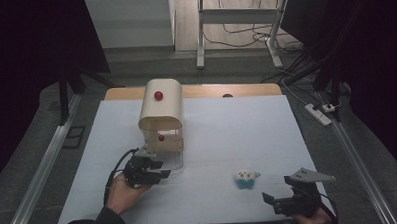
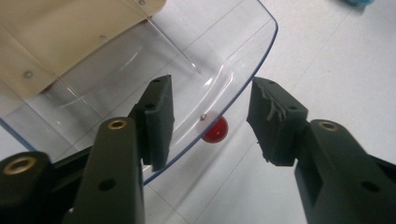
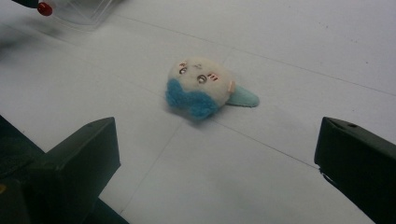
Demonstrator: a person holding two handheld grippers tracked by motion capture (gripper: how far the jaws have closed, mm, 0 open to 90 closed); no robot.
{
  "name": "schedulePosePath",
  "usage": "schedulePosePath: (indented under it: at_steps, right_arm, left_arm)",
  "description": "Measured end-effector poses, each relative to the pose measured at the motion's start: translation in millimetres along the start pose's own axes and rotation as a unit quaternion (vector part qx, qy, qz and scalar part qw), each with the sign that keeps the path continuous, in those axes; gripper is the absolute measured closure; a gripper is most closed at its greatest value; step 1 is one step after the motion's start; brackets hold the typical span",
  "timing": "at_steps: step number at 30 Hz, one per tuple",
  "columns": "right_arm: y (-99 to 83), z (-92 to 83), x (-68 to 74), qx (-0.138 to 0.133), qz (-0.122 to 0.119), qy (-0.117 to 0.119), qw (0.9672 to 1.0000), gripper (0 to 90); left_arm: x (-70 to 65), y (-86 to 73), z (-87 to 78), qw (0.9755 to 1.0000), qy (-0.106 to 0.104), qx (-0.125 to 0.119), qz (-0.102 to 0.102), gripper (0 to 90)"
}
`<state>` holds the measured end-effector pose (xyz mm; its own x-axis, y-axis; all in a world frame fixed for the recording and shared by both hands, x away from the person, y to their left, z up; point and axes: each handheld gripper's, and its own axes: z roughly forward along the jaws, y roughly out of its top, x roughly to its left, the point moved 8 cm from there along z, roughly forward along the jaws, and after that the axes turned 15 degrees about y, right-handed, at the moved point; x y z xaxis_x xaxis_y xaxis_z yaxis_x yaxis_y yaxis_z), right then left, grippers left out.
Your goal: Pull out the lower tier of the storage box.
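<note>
Two grippers wait: my left gripper (image 2: 210, 116) spreads its fingers around the clear lid's (image 2: 224, 60) red knob (image 2: 215, 129), near the desk's (image 1: 227, 121) front-left; right gripper (image 3: 217, 154) fingers wide apart before the plush (image 3: 201, 87).

Our left gripper (image 2: 210, 119) has matte black blocky jaws with brass-ringed screw holes behind the pads. We wear a dark sleeve (image 1: 98, 223), and a grey three-cornered plate tops our right gripper (image 1: 277, 197).
</note>
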<state>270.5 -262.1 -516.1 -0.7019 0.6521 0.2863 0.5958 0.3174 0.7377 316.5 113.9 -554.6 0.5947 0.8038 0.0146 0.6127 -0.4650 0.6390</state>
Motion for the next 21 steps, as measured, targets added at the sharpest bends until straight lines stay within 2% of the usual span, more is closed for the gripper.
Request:
schedulePosePath:
  at_steps: [6, 21]
  right_arm:
    - [0.0, 0.1, 0.1, 0.001, -0.001, 0.0, 1.0, 0.0]
    - [-0.2, 0.8, 0.4, 0.004, -0.002, -0.001, 1.0, 0.0]
  left_arm:
    - [2.5, 1.5, -3.2, 0.9999, -0.002, -0.008, -0.009, 44.9]
    - [5.1, 3.0, -8.9, 0.9998, 0.002, -0.016, -0.009, 32.7]
